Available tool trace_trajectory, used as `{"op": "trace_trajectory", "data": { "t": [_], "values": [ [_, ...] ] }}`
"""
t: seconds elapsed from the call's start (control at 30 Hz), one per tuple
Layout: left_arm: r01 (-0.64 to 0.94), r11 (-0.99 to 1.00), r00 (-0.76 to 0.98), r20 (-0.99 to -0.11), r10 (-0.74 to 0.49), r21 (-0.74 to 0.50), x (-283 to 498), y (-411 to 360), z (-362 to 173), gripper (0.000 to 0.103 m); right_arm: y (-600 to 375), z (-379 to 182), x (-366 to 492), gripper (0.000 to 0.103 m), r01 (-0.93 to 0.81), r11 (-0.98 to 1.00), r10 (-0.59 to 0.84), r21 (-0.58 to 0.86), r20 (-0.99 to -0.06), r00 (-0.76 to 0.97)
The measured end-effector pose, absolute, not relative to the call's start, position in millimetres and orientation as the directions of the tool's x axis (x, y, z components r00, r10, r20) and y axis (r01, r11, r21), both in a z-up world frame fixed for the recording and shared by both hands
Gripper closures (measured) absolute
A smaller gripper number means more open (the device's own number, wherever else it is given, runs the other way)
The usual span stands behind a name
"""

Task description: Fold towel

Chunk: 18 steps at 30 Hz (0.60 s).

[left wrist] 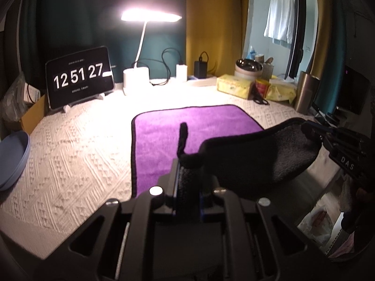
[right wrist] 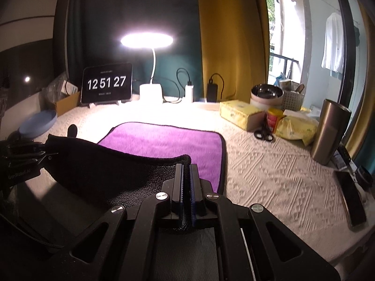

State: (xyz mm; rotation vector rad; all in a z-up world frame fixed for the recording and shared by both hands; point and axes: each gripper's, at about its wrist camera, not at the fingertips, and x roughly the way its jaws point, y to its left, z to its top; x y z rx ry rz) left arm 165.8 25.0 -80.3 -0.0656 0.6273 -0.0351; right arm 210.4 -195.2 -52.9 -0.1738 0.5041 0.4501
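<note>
A purple towel [left wrist: 187,126] with a black border and dark grey underside lies on the white knitted tablecloth; it also shows in the right wrist view [right wrist: 164,140]. Its near edge is lifted off the table, so the dark underside [left wrist: 269,159] hangs between the two grippers. My left gripper [left wrist: 185,164] is shut on the near left corner. My right gripper [right wrist: 186,166] is shut on the near right corner. The right gripper shows in the left wrist view [left wrist: 311,131], and the left gripper shows in the right wrist view [right wrist: 44,152]. The far half stays flat.
At the back stand a tablet clock [left wrist: 79,77], a lit desk lamp [left wrist: 150,17], chargers, yellow tissue packs [right wrist: 241,112], a metal bowl [right wrist: 266,93], scissors [right wrist: 263,134] and a steel tumbler [right wrist: 328,133]. A blue plate [left wrist: 14,159] lies left. A phone [right wrist: 350,199] lies right.
</note>
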Motion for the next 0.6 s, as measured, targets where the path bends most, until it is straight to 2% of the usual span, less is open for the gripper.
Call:
{"op": "trace_trajectory", "data": {
  "t": [0.6],
  "values": [
    [0.017,0.997,0.849,-0.525,-0.053,-0.073,212,32,-51,0.09,-197,-24,250,0.098,-0.442,0.895,0.382,-0.053,-0.418,0.824]
  ]
}}
